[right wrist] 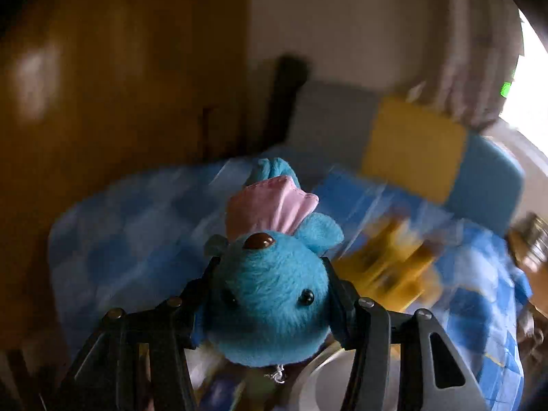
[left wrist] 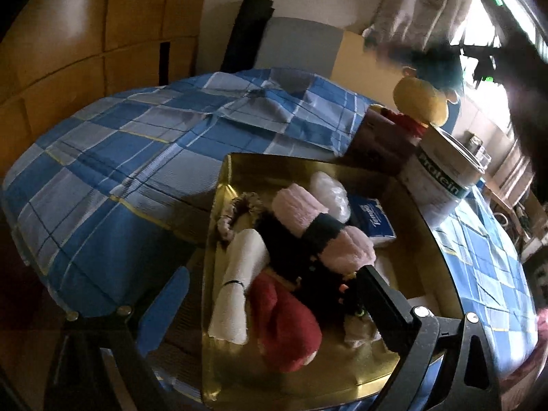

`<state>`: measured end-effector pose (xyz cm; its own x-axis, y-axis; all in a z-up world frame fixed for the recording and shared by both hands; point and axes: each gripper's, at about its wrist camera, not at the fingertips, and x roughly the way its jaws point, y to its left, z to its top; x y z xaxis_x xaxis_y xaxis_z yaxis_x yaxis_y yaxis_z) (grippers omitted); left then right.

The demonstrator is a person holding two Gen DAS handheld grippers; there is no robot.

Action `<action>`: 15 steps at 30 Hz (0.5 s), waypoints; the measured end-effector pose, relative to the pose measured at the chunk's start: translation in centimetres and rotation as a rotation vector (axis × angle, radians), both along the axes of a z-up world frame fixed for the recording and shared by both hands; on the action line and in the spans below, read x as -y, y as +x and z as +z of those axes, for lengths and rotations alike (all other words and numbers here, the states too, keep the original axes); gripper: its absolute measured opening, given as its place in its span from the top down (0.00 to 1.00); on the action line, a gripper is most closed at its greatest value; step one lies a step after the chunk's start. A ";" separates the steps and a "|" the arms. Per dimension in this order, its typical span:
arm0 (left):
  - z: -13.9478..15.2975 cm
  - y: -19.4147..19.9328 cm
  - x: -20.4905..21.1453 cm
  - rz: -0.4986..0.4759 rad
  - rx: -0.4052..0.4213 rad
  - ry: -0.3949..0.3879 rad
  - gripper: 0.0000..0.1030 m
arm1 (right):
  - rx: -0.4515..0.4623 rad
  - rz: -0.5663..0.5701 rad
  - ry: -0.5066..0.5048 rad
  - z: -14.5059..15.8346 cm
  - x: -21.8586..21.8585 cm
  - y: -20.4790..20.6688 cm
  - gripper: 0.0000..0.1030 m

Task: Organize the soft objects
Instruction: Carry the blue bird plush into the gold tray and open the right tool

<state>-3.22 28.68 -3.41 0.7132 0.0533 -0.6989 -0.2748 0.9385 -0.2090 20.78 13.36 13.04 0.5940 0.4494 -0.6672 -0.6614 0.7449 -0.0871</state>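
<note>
meanwhile the right gripper pinches a blue plush toy; the left gripper hangs spread over the gold box, towels at its 12 o'clock.

Blue plush bears: one
Gold trays: one
Protein tubs: one
Tissue packs: one
Pink towel rolls: one
White rolls: one

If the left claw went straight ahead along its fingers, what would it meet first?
Most likely the pile in the gold box: the left claw points into it, and the red plush item and the white roll lie nearest between its fingers. Depth is unclear; the red one looks closest.
</note>
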 end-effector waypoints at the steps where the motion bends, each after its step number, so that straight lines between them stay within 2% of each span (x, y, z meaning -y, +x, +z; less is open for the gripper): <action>1: 0.1 -0.1 -0.1 0.009 0.002 0.001 0.04 | -0.040 0.024 -0.021 -2.1 -0.3 -1.3 0.47; 4: 0.3 -0.2 -0.3 0.030 0.003 0.008 0.03 | -0.138 0.058 -0.102 -8.9 -0.4 -4.7 0.47; 7: 0.5 -0.3 0.0 0.049 0.011 0.021 0.00 | -0.261 0.015 -0.120 -14.5 1.0 -6.5 0.47; 10: 0.7 -0.3 0.4 0.057 0.002 0.036 0.00 | -0.294 -0.031 -0.134 -17.5 2.4 -7.8 0.46; 15: 0.8 -0.2 1.1 0.066 -0.007 0.053 0.00 | -0.304 -0.086 -0.130 -19.8 3.3 -8.9 0.41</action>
